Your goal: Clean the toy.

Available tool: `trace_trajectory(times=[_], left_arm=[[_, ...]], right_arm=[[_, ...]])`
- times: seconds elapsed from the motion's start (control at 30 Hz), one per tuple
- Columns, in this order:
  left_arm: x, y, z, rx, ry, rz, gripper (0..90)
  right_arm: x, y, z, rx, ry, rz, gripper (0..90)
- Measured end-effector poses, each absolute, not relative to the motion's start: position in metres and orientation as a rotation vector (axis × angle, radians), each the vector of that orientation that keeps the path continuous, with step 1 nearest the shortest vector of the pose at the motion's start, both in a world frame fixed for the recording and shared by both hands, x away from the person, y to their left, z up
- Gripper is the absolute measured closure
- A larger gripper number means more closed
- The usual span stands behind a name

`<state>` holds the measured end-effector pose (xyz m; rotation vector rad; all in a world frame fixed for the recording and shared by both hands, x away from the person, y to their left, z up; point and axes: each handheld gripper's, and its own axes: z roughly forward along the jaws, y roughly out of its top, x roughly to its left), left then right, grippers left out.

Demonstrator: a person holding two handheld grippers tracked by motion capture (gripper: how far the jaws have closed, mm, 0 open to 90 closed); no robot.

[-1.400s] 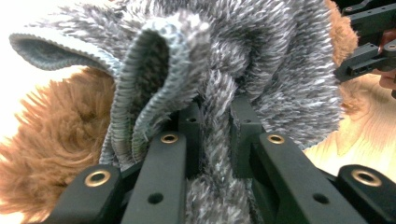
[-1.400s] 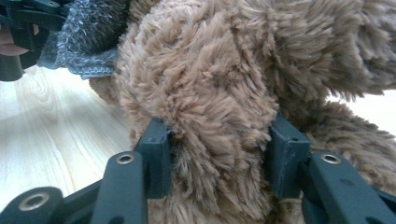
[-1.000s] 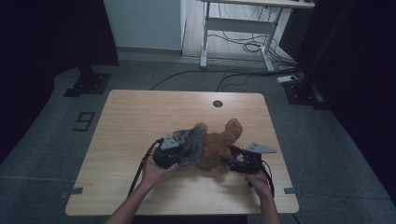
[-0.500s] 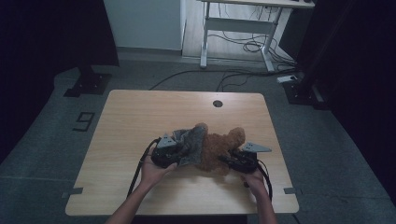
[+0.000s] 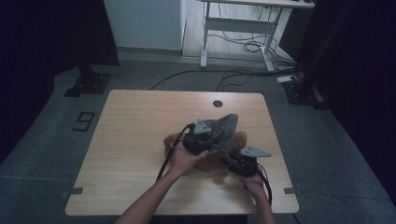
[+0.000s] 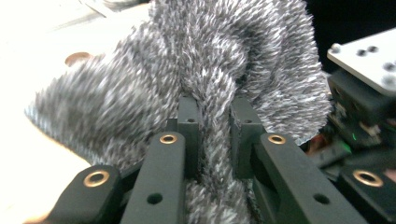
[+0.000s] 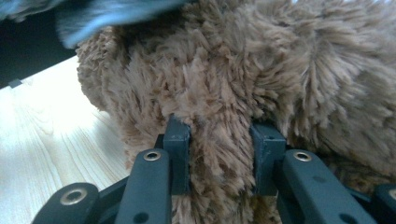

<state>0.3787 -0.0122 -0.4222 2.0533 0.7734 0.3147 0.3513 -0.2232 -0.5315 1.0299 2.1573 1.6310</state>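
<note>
A grey fuzzy cloth [image 5: 224, 129] hangs from my left gripper [image 5: 211, 140], which is shut on a fold of it [image 6: 187, 70]; in the left gripper view the gripper [image 6: 215, 112] has fur bunched between both pads. Below it a brown plush item [image 5: 211, 162] lies on the wooden table [image 5: 140, 121], partly covered by the grey cloth. My right gripper [image 5: 227, 161] comes in from the right. Its jaws have just been closing and now pinch a tuft of the brown fur [image 7: 289, 70]; that gripper [image 7: 219, 140] has both pads pressed into the pile.
A round cable hole [image 5: 217, 103] sits near the table's far edge. Behind the table stand a white desk frame [image 5: 238, 28] with loose cables on the floor and a black stand base [image 5: 88, 84]. The table's left half is bare wood.
My left gripper has lifted the grey cloth and carried it to the right, over the brown plush. The right gripper has stayed in place and closed on the brown fur.
</note>
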Motion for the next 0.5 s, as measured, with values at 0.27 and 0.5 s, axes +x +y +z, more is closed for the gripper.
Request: trace_trajectory(times=[0.27,0.5], left_arm=[[0.385,-0.019,-0.446,2.124,0.787,0.323,77.7],[0.375,0.028,-0.449,2.131,0.831,0.436,77.8]], right_arm=[[0.351,-0.223,-0.532,1.011,2.172,1.586,67.2],[0.351,-0.223,-0.531,1.020,2.170,1.596,67.6]])
